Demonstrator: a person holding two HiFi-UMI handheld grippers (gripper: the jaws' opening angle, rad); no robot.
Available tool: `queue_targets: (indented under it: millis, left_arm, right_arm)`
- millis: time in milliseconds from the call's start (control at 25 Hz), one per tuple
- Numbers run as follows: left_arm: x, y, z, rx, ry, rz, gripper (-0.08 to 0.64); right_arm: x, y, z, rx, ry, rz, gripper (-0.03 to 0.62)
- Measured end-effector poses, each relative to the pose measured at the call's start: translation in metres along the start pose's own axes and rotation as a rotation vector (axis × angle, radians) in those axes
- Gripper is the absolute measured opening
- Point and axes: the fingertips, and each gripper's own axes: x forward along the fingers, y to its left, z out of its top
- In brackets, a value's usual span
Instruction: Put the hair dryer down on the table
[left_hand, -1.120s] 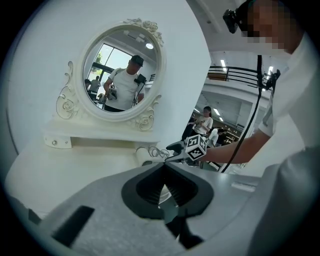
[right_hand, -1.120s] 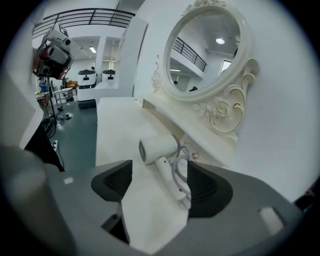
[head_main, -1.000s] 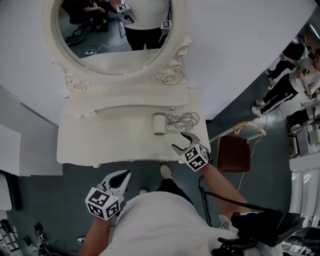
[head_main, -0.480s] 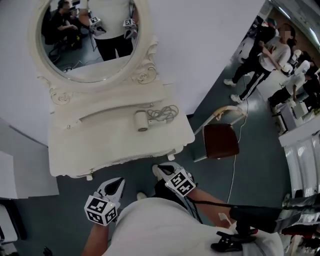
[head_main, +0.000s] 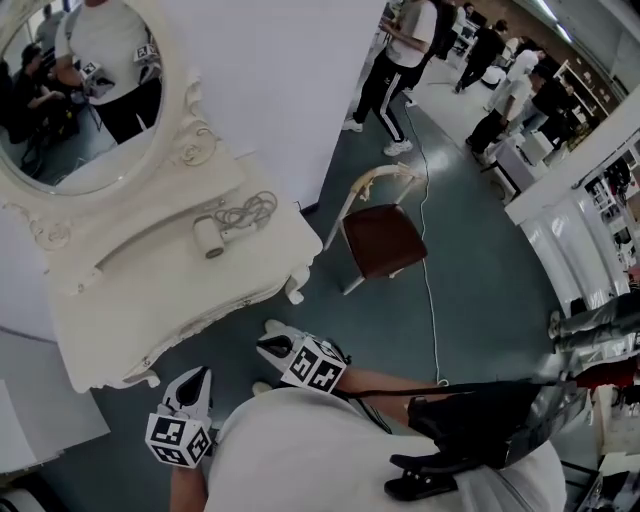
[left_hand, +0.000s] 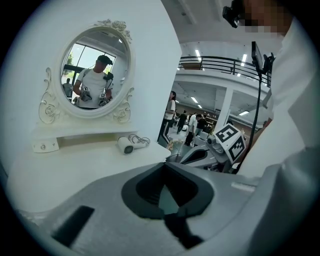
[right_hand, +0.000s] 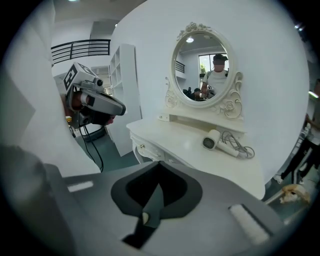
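White plastic hair dryer (head_main: 208, 238) lies on the cream bench (head_main: 150, 300), well ahead of both claws. The left claw (head_main: 196, 378) and right claw (head_main: 270, 346) are closed, holding nothing. The job looks done.

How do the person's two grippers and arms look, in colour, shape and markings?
The left gripper and right gripper are pale grey, beak-shaped, black inside. Each bears a white cube with black square markers. A black cable trails from the right gripper. The shirt is white, short-sleeved.
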Motion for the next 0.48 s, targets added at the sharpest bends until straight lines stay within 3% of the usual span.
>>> queue_targets:
  millis: [480]
  left_arm:
    - [-0.004, -0.003, -0.017, -0.044, 0.0, 0.021, -0.002]
  right_arm:
    - [-0.002, 0.016, 0.005, -0.081, 0.009, 0.047, 0.0]
